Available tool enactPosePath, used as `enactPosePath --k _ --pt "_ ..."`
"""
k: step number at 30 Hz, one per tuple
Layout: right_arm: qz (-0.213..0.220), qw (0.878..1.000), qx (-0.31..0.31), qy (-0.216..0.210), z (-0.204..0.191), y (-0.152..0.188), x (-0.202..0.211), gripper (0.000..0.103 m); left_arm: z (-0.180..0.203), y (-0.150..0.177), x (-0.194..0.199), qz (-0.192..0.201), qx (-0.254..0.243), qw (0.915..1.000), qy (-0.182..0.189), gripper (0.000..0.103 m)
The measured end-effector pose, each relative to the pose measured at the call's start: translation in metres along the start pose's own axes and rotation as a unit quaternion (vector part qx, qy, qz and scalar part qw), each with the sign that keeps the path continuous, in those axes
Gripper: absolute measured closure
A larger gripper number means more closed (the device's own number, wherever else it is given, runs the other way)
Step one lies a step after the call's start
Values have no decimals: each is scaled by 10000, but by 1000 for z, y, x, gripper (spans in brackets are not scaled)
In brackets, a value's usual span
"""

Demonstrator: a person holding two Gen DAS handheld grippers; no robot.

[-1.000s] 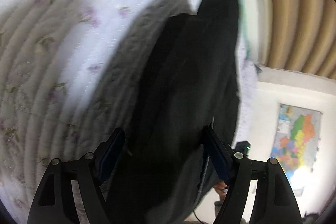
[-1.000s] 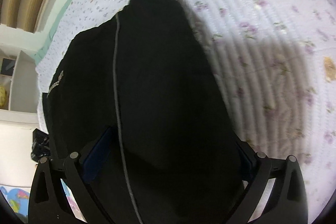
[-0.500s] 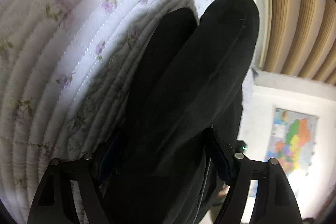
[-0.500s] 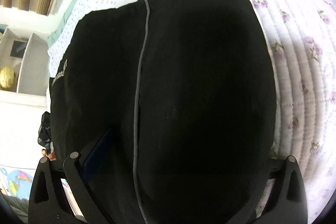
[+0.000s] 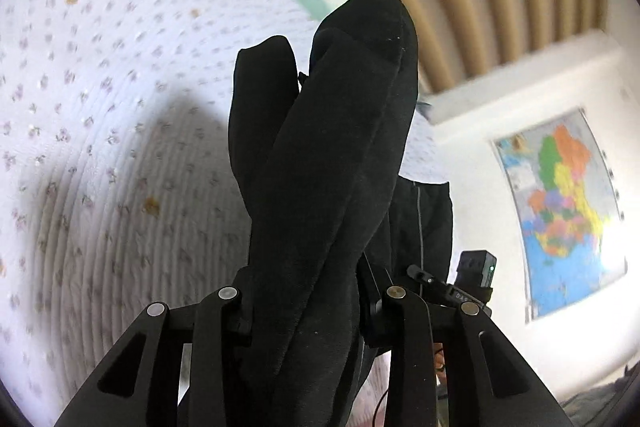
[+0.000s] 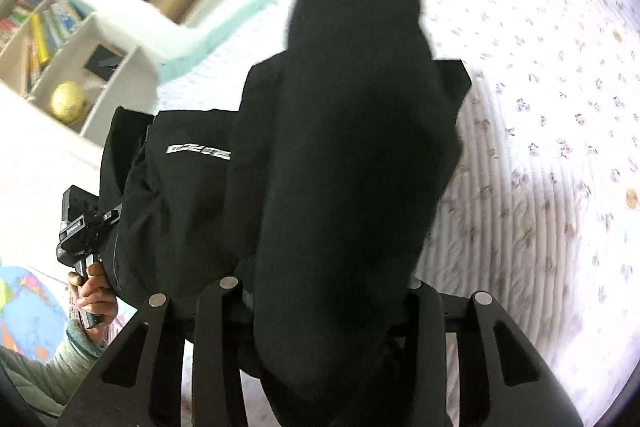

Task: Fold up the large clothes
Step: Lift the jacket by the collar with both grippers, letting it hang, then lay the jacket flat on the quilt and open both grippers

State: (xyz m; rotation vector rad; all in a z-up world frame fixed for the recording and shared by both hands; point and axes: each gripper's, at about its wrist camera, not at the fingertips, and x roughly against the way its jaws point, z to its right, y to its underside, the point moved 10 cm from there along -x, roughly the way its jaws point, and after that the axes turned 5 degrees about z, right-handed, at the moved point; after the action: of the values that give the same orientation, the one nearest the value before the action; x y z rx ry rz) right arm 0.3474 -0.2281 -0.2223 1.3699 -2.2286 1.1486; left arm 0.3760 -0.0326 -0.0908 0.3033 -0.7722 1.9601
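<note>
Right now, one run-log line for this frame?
left gripper: jaws closing on black fabric garment | right gripper: jaws closing on same garment | garment: bunched, lifted above floral quilted bedspread

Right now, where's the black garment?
The black garment hangs bunched between the fingers of both the left gripper and the right gripper, lifted above the floral quilt, centre of each wrist view.

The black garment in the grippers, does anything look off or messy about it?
Yes. The black garment is bunched into thick twisted rolls between both the left gripper and right gripper, whose jaws are closing on it, rather than hanging flat. No tear shows.
</note>
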Motion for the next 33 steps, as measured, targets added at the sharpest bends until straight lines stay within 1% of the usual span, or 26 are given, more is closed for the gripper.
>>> enactPosePath --k 2,5,6,7,8,9,10,11,14,16,17,18,20,21,23,24,27,31,33 --pt "63 9999 115 24 -16 13 19 58 18 16 16 60 -16 10000 36 68" --pt "81 9999 128 30 -31 27 42 58 26 33 43 101 -32 9999 65 68" --pt "70 9999 139 46 -29 28 49 58 31 41 48 97 -25 9999 89 68" --pt "47 9999 151 64 -25 30 59 58 18 45 64 80 2 9999 121 68" --pt "0 9998 171 128 -29 37 65 58 5 42 76 59 42 9999 139 68" --pt "-41 9997 161 179 -23 35 73 58 2 51 79 16 157 9997 163 68" --pt "-93 9997 113 220 -23 41 76 58 -7 60 87 -29 238 9996 165 68" --pt "-160 9995 58 252 -21 47 78 58 -17 61 84 -61 302 9994 148 68" --pt "-367 9984 13 432 -16 62 66 58 -48 86 80 -211 575 9981 120 68" --pt "-573 9969 11 543 5 80 49 59 -83 106 69 -333 725 9968 -61 67" --pt "-638 9959 29 640 14 89 40 59 -101 112 67 -305 783 9963 -168 67" --pt "-645 9948 60 785 26 94 31 58 -116 115 67 -236 850 9958 -228 64" --pt "-557 9932 62 1021 50 98 22 58 -148 117 71 -67 1148 9932 -200 59" --pt "-531 9933 19 1030 55 99 17 57 -168 118 71 40 1329 9910 -133 56" --pt "-477 9940 -44 986 71 101 10 56 -196 123 65 146 1469 9889 -143 51" --pt "-466 9939 -23 996 78 103 6 54 -205 125 62 198 1530 9880 -90 47" --pt "-374 9948 72 948 97 112 3 45 -216 128 60 370 1658 9851 253 46" --pt "-153 9967 -32 799 114 124 -4 37 -216 130 62 504 1407 9879 414 46" --pt "30 9976 -168 673 121 130 -2 36 -214 134 66 576 1287 9888 492 47"
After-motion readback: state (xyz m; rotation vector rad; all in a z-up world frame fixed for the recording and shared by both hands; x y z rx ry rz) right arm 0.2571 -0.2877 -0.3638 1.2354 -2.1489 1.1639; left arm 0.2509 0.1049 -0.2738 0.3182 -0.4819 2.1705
